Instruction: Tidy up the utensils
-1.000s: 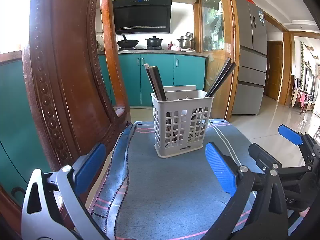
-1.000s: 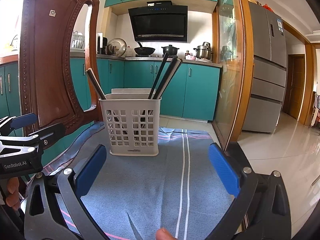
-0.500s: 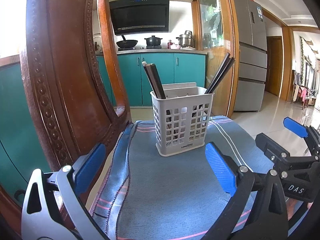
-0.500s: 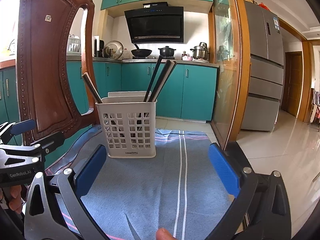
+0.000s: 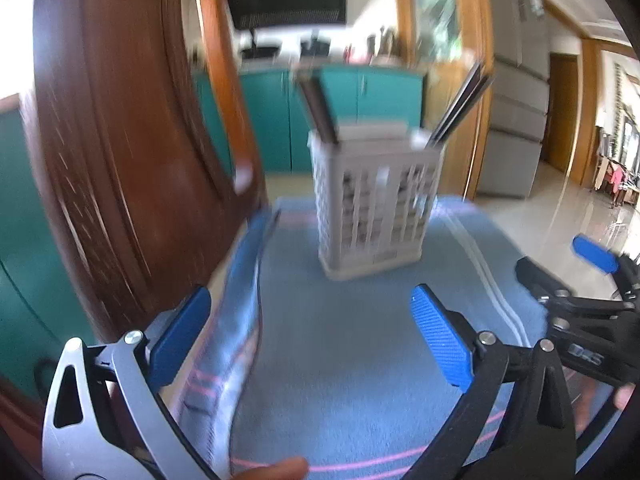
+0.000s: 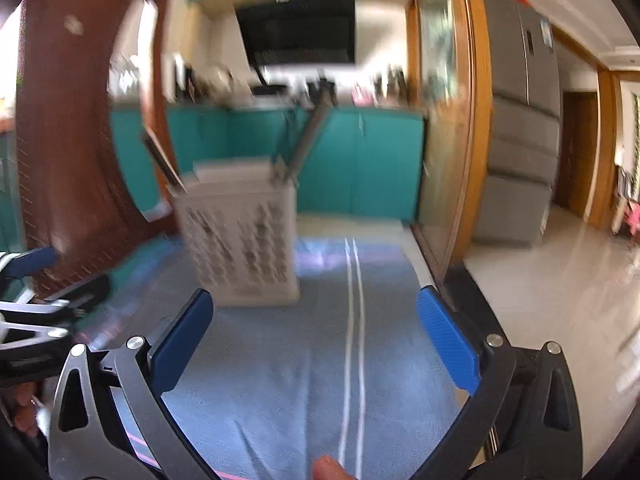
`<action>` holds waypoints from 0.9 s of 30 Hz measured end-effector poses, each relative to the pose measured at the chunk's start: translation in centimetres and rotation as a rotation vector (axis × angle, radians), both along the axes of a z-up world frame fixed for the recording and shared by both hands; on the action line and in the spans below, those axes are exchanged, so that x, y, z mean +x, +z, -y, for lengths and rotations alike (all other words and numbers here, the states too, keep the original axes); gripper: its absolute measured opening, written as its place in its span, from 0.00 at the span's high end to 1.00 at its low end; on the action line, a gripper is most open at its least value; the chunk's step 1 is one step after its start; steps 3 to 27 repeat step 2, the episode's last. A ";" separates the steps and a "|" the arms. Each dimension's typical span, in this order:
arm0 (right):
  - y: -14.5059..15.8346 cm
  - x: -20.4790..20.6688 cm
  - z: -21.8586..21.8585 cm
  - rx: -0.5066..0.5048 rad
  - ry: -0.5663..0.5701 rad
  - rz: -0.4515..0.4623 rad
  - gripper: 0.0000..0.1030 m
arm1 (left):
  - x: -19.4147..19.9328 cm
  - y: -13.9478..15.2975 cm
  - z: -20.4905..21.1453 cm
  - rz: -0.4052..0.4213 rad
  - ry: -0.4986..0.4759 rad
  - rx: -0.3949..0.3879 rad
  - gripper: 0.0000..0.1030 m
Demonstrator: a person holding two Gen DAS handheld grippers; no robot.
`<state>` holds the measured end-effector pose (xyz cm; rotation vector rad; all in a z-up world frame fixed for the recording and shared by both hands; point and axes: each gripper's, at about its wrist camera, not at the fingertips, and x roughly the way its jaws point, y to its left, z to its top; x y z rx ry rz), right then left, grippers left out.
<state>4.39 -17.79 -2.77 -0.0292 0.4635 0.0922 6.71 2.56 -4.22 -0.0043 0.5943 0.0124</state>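
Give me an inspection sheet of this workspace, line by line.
Surface: blue cloth with pale stripes, pink lines near its edge.
Job's things: white slotted utensil basket upright on the cloth, dark chopsticks leaning out both sides.
Clutter: nothing seen.
Grippers: left gripper open, holding nothing; right gripper open, holding nothing; both short of the basket.
Cables: nothing seen.
Surroundings: carved wooden chair back left of the basket, teal cabinets, range hood, refrigerator; both views motion-blurred.
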 end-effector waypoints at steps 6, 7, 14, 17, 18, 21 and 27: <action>-1.9 3.0 0.2 -0.004 -0.022 -0.163 0.03 | 1.4 -1.4 -0.3 -0.116 -0.015 -0.054 0.03; -1.9 3.0 0.2 -0.004 -0.022 -0.163 0.03 | 1.4 -1.4 -0.3 -0.116 -0.015 -0.054 0.03; -1.9 3.0 0.2 -0.004 -0.022 -0.163 0.03 | 1.4 -1.4 -0.3 -0.116 -0.015 -0.054 0.03; -1.9 3.0 0.2 -0.004 -0.022 -0.163 0.03 | 1.4 -1.4 -0.3 -0.116 -0.015 -0.054 0.03; -1.9 3.0 0.2 -0.004 -0.022 -0.163 0.03 | 1.4 -1.4 -0.3 -0.116 -0.015 -0.054 0.03; -1.9 3.0 0.2 -0.004 -0.022 -0.163 0.03 | 1.4 -1.4 -0.3 -0.116 -0.015 -0.054 0.03; -1.9 3.0 0.2 -0.004 -0.022 -0.163 0.03 | 1.4 -1.4 -0.3 -0.116 -0.015 -0.054 0.03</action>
